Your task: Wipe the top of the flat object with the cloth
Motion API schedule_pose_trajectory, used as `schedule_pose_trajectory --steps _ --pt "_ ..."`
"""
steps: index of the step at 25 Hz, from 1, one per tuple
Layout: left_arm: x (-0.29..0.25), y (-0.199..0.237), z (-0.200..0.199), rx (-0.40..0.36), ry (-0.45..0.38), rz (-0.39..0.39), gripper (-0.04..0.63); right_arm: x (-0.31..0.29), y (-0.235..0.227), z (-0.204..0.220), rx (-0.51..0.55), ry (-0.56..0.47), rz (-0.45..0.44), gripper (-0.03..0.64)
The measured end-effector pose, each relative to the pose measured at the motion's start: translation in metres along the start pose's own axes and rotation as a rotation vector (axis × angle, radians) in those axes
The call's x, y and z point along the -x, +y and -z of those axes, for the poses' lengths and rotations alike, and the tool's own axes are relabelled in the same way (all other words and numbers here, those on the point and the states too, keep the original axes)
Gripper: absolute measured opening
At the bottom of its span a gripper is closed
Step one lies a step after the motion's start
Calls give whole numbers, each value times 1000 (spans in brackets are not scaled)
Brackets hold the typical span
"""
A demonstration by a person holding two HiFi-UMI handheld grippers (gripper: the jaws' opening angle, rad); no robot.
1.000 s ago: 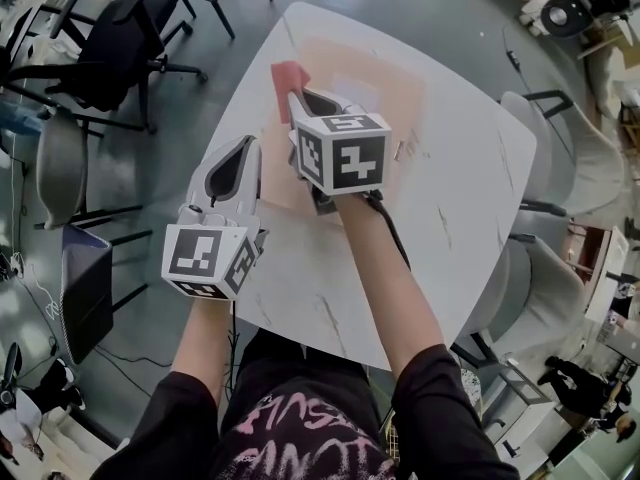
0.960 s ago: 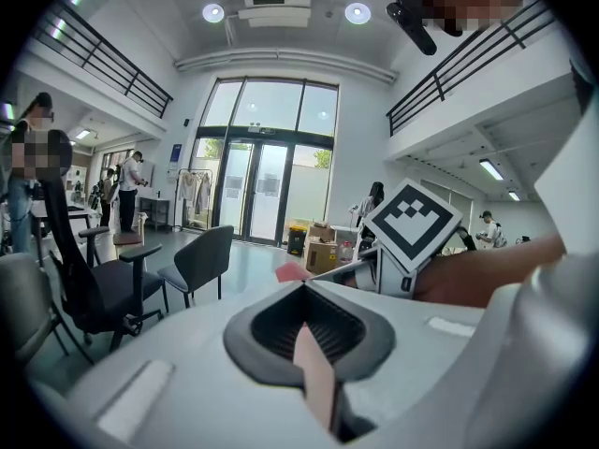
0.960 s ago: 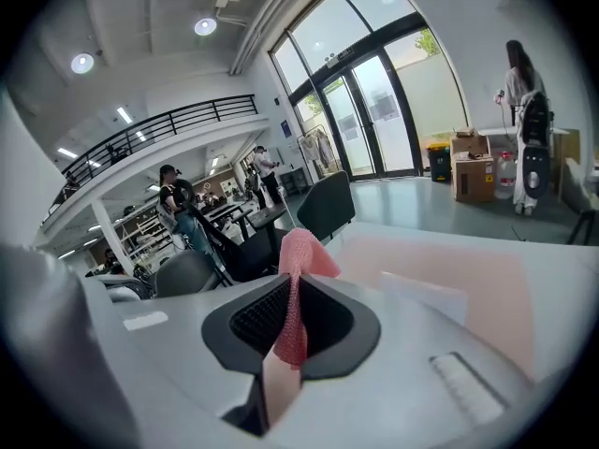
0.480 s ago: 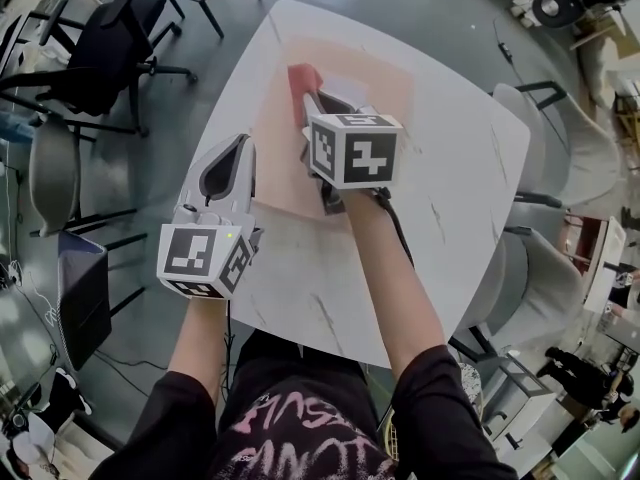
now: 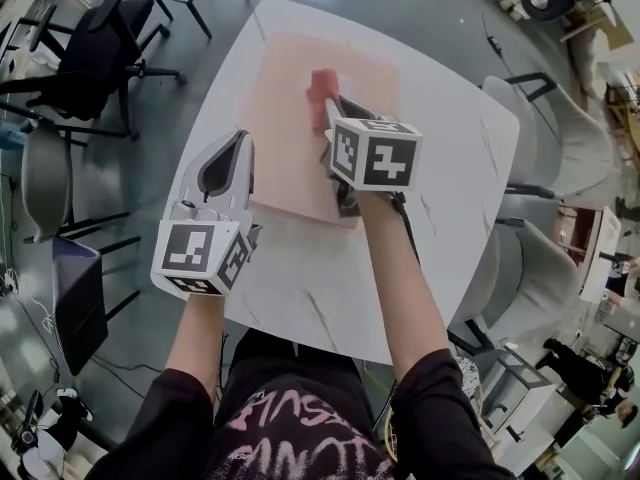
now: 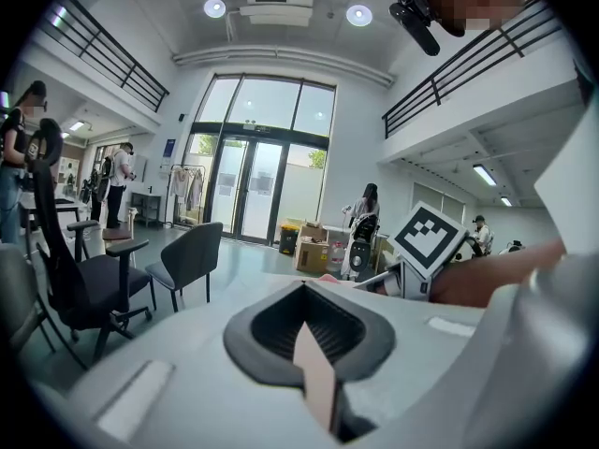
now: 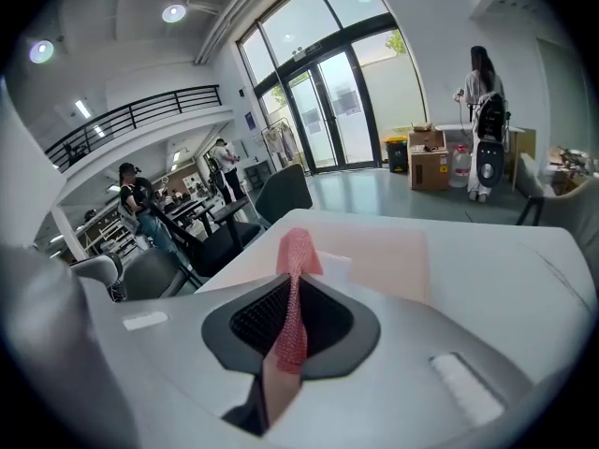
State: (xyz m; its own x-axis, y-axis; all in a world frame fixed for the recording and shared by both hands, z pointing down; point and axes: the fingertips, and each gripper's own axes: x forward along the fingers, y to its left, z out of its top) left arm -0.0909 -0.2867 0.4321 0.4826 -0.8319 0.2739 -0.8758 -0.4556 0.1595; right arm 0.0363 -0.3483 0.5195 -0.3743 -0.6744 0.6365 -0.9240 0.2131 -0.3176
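1. The right gripper (image 5: 333, 106) has its jaws pinched tight on the red cloth (image 5: 322, 82).
2. The cloth is on the pink flat board (image 5: 285, 138), toward 12 o'clock from its centre.
3. The left gripper (image 5: 240, 143), jaws closed on nothing, is at the board's 9 o'clock edge.

— What does the cloth look like?
— The cloth (image 7: 298, 251) is red mesh, bunched into a narrow strip. It is pinched between the right tongs (image 7: 288, 318), and its end pokes out past the tips.
— And the board?
— The board (image 5: 285, 143) is pale pink, thin and rectangular. It lies flat on the white worktop (image 5: 455, 173), under the cloth.
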Motion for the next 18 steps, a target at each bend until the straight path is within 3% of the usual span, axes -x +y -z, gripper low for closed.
schedule_pose_trajectory --steps 13,18 --pt "-7 -13 2 3 -2 27 0 38 -83 10 -40 8 188 48" --pt "-7 -16 5 3 -2 26 0 46 -77 1 -26 -29 168 48"
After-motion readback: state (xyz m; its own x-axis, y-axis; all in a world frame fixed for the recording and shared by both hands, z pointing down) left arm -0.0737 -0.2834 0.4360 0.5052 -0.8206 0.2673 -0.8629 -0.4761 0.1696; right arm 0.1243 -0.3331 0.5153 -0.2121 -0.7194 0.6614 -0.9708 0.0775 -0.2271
